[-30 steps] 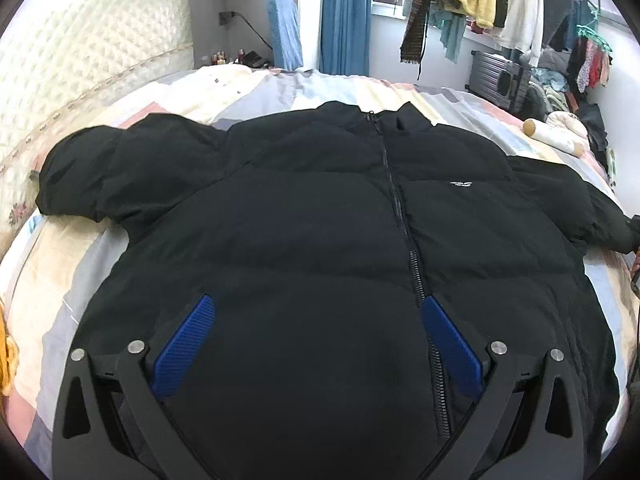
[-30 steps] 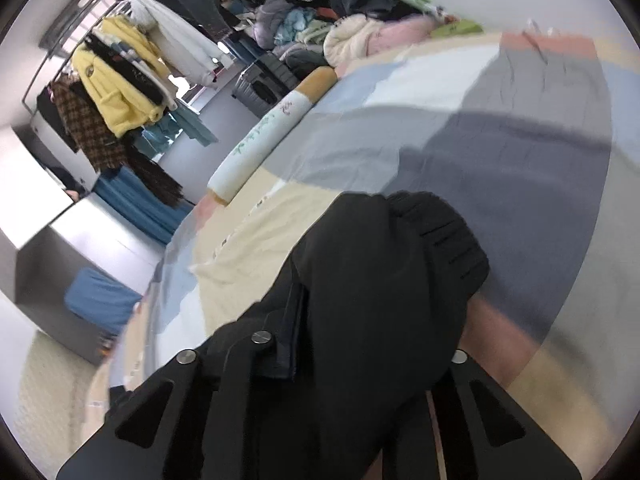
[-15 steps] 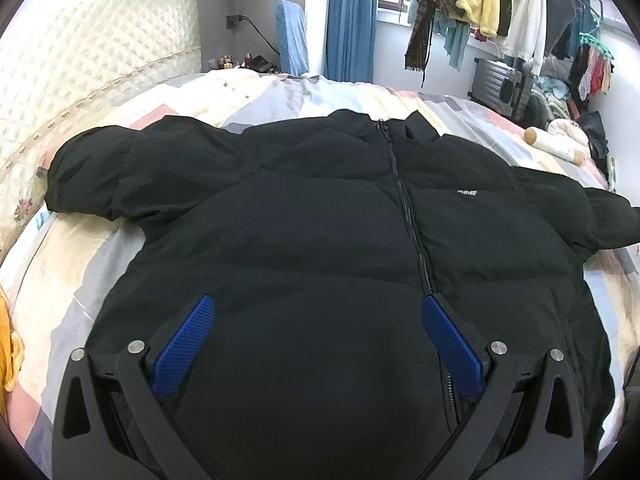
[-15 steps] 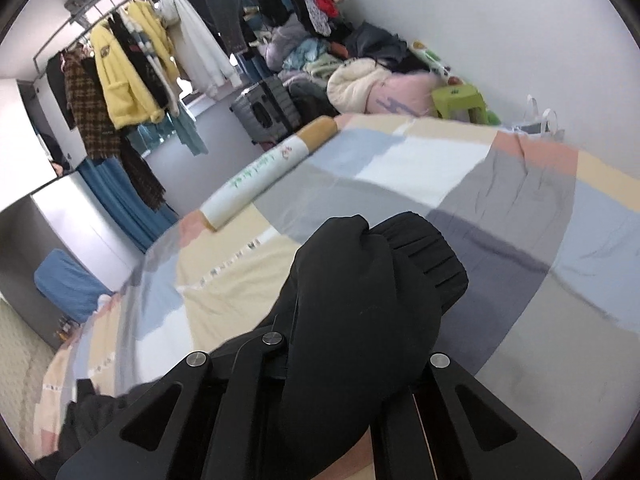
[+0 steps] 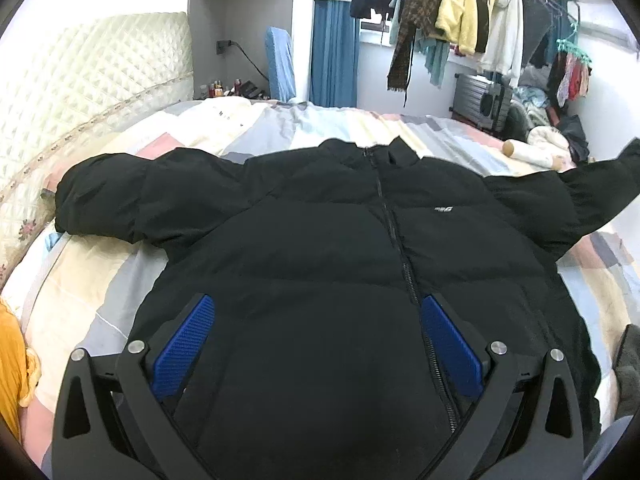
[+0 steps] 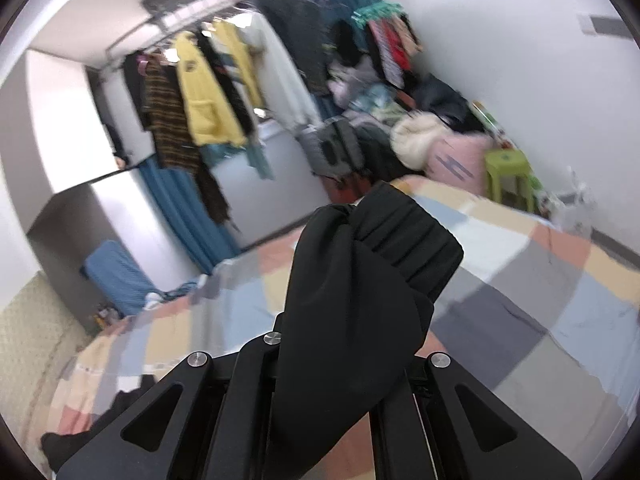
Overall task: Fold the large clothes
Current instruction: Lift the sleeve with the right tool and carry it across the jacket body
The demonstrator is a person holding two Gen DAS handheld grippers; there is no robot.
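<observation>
So: black puffer jacket (image 5: 320,248) lies front-up on the patchwork bed (image 5: 100,280), zipped, one sleeve flat. Right gripper (image 6: 340,360) pinches the other sleeve's ribbed cuff (image 6: 404,248), raised. Left gripper (image 5: 316,344) spread wide above the hem.

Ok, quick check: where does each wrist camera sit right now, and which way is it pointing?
Left wrist: above the hem of the black jacket, looking across the bed toward the clothes rack; the open left gripper frames it.
Right wrist: raised beside the bed, facing the rack; the right gripper is shut on the sleeve cuff.
Shared: the jacket; its lifted sleeve shows at the left view's right edge. Also the bed and hanging clothes.
</observation>
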